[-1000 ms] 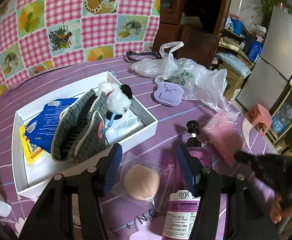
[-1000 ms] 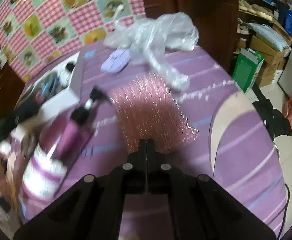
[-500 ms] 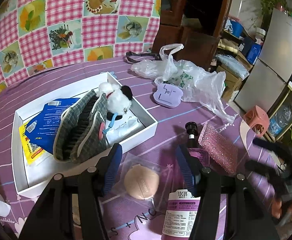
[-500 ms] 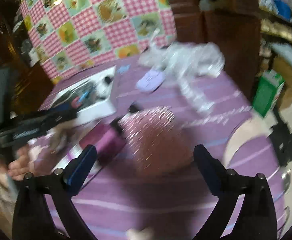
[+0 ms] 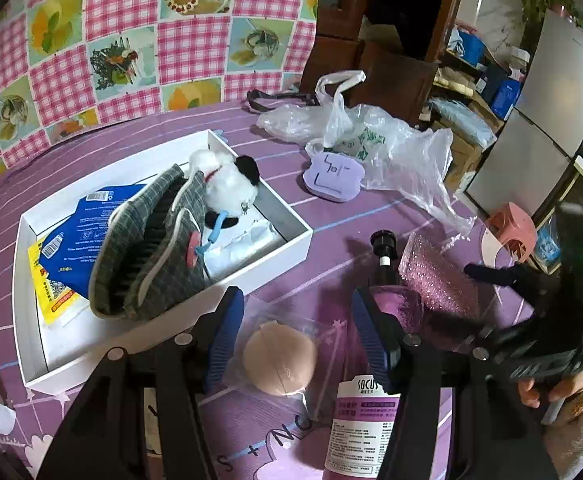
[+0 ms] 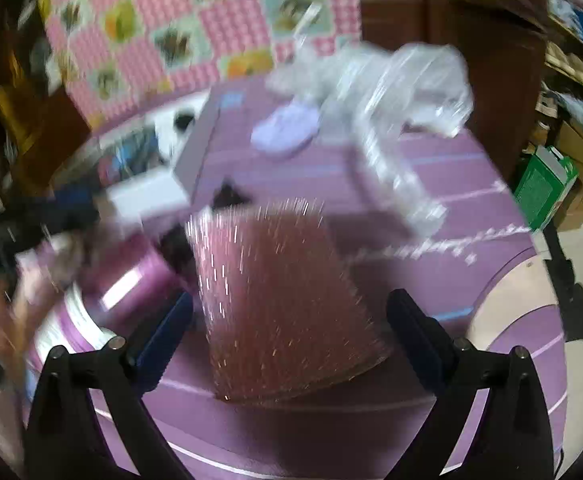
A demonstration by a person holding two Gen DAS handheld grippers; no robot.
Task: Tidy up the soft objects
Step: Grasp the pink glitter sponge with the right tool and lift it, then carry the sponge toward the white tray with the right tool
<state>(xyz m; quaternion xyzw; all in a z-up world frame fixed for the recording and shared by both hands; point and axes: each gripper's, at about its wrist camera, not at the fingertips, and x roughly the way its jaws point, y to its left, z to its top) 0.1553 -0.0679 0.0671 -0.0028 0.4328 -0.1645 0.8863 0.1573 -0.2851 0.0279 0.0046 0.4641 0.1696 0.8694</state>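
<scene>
Hovering over the purple surface (image 5: pixel 139 128), the left tool (image 5: pixel 297 334) is spread wide and empty — a beige sponge ball (image 5: pixel 279 358) lies between its fingers. The right tool (image 6: pixel 289 322), also wide apart, holds nothing; the glittery pink pad (image 6: pixel 279 304) lies between its fingers, beside the purple bottle (image 5: pixel 375 364). Slippers (image 5: pixel 151 246) and a plush toy (image 5: pixel 229 186) sit in the white box (image 5: pixel 31 344).

I am seeing my right wrist view smearing the pink glittery pouch (image 6: pixel 287 300) and purple bottle (image 6: pixel 131 276); the bottle's (image 5: pixel 365 392) base is running off-frame.
</scene>
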